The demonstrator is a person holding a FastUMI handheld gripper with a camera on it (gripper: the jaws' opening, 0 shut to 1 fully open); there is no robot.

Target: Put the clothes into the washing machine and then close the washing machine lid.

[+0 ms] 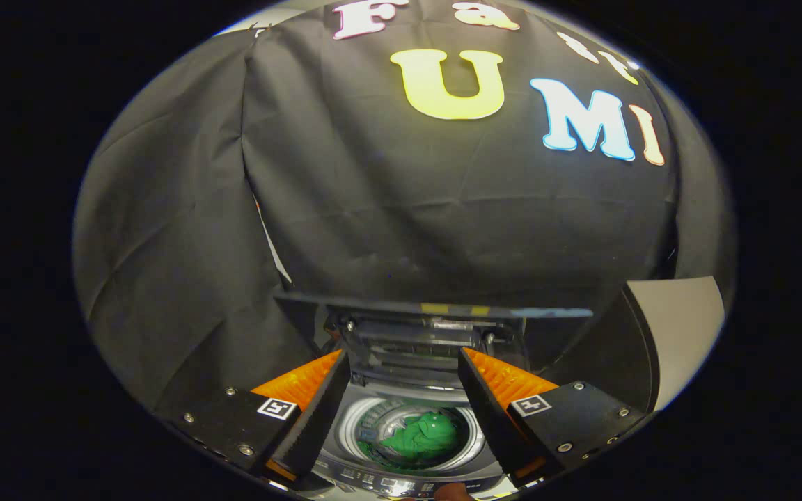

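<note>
Two fingers of my gripper (404, 365) stand spread wide and hold nothing as I hover above the washing machine (408, 473). Between them, down in the steel drum (366, 417), lies a crumpled green garment (423, 435). Beyond the fingertips the machine's lid (436, 307) stands raised, backed by the booth's black cloth wall (373, 202).

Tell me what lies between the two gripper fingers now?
Gripper view: the green cloth inside the washing machine drum, lower down, untouched; the gripper is open.
</note>
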